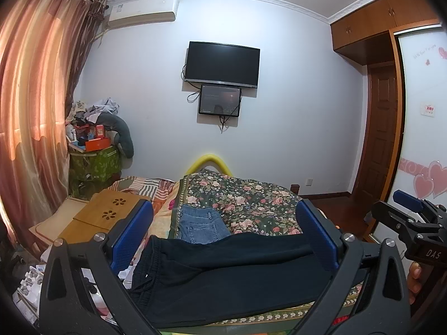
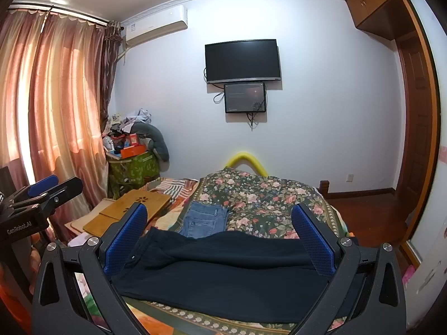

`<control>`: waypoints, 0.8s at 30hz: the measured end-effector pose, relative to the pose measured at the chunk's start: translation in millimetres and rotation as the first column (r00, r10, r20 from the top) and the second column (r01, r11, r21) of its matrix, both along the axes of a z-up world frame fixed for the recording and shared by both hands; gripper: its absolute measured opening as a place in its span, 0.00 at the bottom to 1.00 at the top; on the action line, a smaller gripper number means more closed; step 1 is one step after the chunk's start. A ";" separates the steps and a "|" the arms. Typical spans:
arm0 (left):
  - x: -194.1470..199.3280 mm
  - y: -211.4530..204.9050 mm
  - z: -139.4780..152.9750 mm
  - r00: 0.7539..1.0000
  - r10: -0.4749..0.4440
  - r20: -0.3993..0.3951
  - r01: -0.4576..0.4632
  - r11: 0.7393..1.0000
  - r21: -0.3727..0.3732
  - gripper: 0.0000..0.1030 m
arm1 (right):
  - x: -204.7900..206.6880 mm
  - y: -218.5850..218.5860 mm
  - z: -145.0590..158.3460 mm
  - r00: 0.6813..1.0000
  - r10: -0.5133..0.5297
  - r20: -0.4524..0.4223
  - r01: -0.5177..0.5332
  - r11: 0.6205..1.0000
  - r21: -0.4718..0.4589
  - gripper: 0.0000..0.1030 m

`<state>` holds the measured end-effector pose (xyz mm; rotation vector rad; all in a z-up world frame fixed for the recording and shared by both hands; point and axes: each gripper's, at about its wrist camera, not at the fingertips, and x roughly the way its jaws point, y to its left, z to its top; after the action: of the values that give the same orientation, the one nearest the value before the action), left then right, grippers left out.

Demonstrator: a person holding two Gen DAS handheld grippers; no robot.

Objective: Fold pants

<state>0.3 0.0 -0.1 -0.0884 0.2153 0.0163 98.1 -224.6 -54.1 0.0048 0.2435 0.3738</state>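
Dark navy pants (image 1: 223, 273) lie across the near end of the bed, waistband to the left; they also show in the right wrist view (image 2: 223, 268). My left gripper (image 1: 223, 229) is open, its blue pads wide apart above the pants, holding nothing. My right gripper (image 2: 220, 229) is open too, hovering over the same pants; it also appears at the right edge of the left wrist view (image 1: 410, 209). The left gripper shows at the left edge of the right wrist view (image 2: 44, 189).
Folded blue jeans (image 1: 202, 227) lie beyond the dark pants on the floral bedspread (image 1: 251, 198). A wooden lap tray (image 1: 106, 212) sits on the bed's left side. A cluttered green box (image 1: 95, 164) stands by the curtain. A wardrobe (image 1: 419, 139) is on the right.
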 end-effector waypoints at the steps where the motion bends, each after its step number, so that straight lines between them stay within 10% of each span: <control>1: 0.9 0.0 -1.3 1.000 0.000 -0.001 0.000 1.000 0.002 1.00 | 0.7 -1.0 -0.5 1.000 0.000 -0.001 0.000 1.000 0.000 1.00; 24: 4.9 3.6 -3.5 1.000 -0.005 -0.015 0.005 1.000 -0.009 1.00 | 2.4 0.0 -0.1 1.000 -0.005 -0.009 0.005 1.000 -0.004 1.00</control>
<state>5.1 3.6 -3.6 -0.0967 0.2306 0.0114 100.5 -224.6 -54.2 0.0033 0.2530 0.3686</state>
